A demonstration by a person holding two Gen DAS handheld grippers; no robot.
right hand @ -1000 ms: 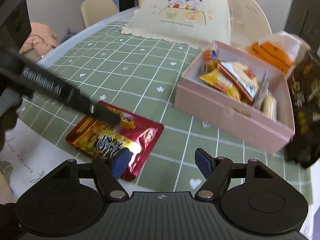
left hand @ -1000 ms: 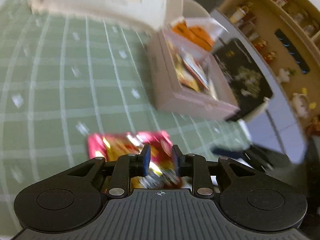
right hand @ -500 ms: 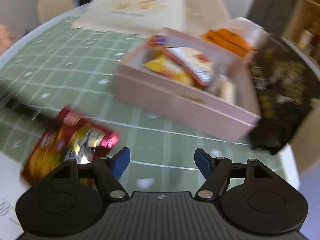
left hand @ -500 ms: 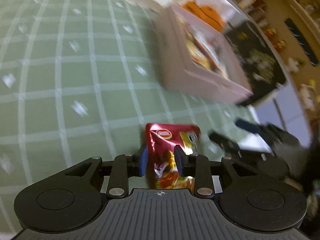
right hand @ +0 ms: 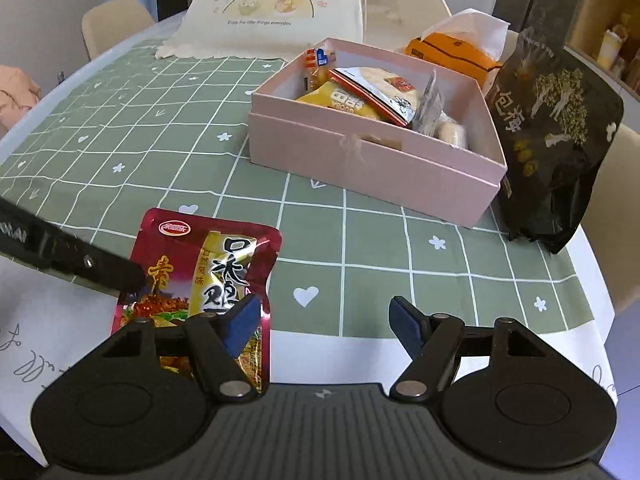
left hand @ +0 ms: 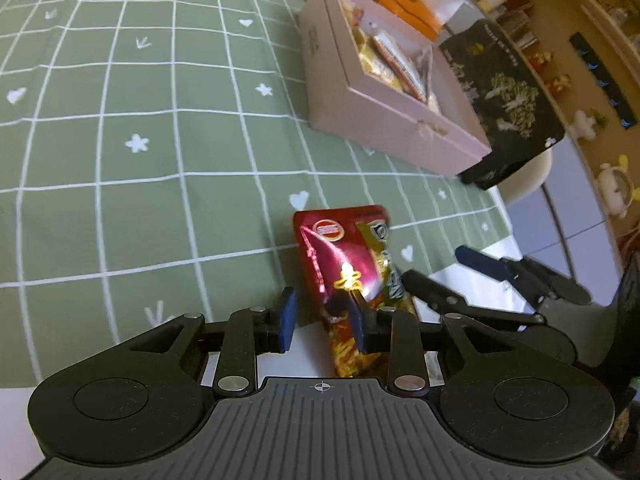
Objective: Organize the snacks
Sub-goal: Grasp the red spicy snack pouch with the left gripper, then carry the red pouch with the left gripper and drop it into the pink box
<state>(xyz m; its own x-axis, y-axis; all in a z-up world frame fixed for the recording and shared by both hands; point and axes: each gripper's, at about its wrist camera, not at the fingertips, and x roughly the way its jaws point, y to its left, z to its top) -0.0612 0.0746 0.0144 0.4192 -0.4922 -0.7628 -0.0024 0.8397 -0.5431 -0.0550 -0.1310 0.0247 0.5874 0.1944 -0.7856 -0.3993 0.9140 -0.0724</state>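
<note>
A red and gold snack packet point(left hand: 348, 264) stands on edge between the blue pads of my left gripper point(left hand: 322, 324), which is shut on it just above the green checked tablecloth. It also shows in the right wrist view point(right hand: 204, 276), with a left finger point(right hand: 92, 266) on its left edge. My right gripper point(right hand: 324, 320) is open and empty, low over the table's near edge. The pink box point(right hand: 360, 156) holds several snack packets at centre right; it also shows in the left wrist view point(left hand: 384, 120).
A black snack bag point(right hand: 556, 132) leans right of the box. An orange tissue pack point(right hand: 452, 54) lies behind it. A cream food cover point(right hand: 276, 4) stands at the back. Chairs ring the table. Shelves point(left hand: 560, 20) line the wall.
My left gripper has lifted the red packet off the cloth, turned it on edge and carried it right. My right gripper has swung to face the box and steadied.
</note>
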